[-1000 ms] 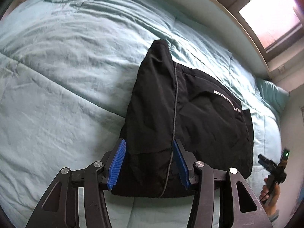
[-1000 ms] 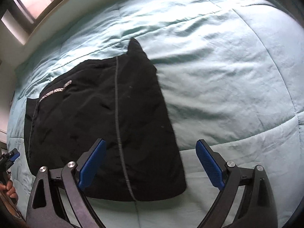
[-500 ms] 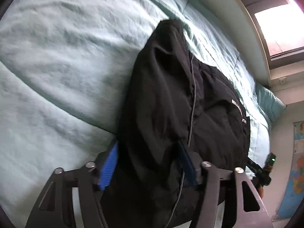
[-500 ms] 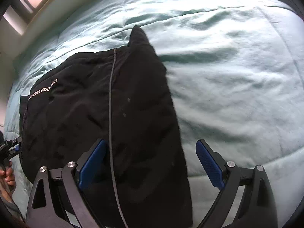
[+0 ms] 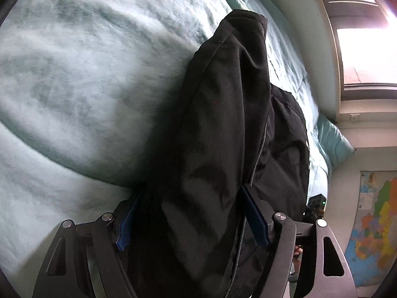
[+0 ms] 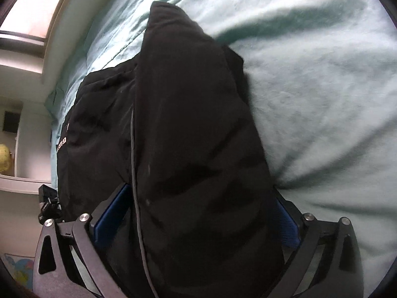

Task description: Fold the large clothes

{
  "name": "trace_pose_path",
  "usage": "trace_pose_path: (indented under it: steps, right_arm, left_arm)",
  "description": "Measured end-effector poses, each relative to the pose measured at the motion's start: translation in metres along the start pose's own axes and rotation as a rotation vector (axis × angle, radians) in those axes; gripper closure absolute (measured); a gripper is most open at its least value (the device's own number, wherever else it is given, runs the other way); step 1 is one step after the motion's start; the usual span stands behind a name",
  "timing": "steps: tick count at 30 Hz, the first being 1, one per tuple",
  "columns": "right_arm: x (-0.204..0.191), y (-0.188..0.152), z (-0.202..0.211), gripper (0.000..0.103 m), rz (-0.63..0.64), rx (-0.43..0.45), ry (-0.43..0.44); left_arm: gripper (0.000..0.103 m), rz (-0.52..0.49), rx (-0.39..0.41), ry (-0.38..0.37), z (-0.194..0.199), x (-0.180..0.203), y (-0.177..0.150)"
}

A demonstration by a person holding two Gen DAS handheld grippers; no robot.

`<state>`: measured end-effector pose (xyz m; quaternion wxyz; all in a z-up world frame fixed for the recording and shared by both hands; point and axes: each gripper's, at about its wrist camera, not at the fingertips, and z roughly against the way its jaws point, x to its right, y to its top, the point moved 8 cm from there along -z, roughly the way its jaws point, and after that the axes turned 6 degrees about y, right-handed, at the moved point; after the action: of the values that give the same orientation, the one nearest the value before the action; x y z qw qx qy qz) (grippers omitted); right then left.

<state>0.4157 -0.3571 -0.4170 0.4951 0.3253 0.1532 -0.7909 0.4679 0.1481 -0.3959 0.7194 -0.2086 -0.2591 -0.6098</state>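
A black garment [image 5: 223, 124] with a thin grey stripe and white lettering lies folded on a pale teal quilt [image 5: 74, 87]. Its near end bulges up between the blue pads of my left gripper [image 5: 193, 221], whose jaws stand apart around the cloth. In the right wrist view the same garment [image 6: 193, 136] fills the gap of my right gripper [image 6: 196, 223], jaws wide, blue pads on either side. The cloth hides both gaps, so a grip is not plain to see.
The quilt [image 6: 310, 99] covers the bed on all sides of the garment. A window [image 5: 359, 54] and wall run along the far edge. A map [image 5: 372, 223] hangs on the wall at right. A teal pillow [image 5: 332, 139] lies beyond the garment.
Both grippers have dropped low and pushed forward onto the garment's near edge. The cloth, flat before, now rises between both pairs of pads and fills both views.
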Motion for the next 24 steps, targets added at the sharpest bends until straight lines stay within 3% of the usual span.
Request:
trace_pose_path:
  steps: [4, 8, 10, 12, 16, 18, 20, 21, 23, 24]
  right_arm:
    - [-0.006, 0.002, -0.006, 0.0, 0.011, -0.014, 0.009]
    - [-0.036, -0.01, 0.005, 0.024, 0.102, -0.015, 0.034]
    - [-0.044, -0.018, 0.006, 0.028, 0.181, -0.031, 0.001]
    - [-0.041, -0.016, 0.003, 0.028, 0.171, -0.046, 0.02]
    - [-0.031, -0.008, -0.015, 0.01, 0.074, -0.081, 0.084]
    - [-0.03, -0.005, -0.019, 0.009, 0.058, -0.061, 0.079]
    - [-0.039, -0.009, -0.011, 0.024, 0.09, -0.043, 0.062]
    - [-0.044, -0.012, -0.005, 0.031, 0.115, -0.033, 0.049]
    - [-0.057, -0.018, 0.012, 0.056, 0.175, -0.006, 0.021]
    - [-0.062, -0.017, 0.016, 0.058, 0.187, 0.005, 0.012]
  left_arm:
    - [0.027, 0.019, 0.021, -0.047, -0.012, 0.012, 0.006]
    - [0.047, -0.061, 0.087, -0.011, 0.002, 0.028, 0.0]
    - [0.049, -0.093, 0.096, -0.008, 0.006, 0.031, -0.003]
    - [0.049, -0.065, 0.076, -0.028, 0.003, 0.024, 0.0]
    - [0.037, 0.077, 0.005, -0.095, -0.015, 0.003, 0.01]
    - [0.039, 0.071, 0.034, -0.075, -0.017, 0.007, 0.011]
    - [0.055, 0.011, 0.081, -0.036, -0.008, 0.018, 0.006]
    - [0.059, -0.013, 0.101, -0.032, -0.001, 0.023, 0.002]
    - [0.068, -0.052, 0.141, -0.055, 0.017, 0.035, -0.006]
    - [0.068, -0.073, 0.163, -0.074, 0.027, 0.044, -0.012]
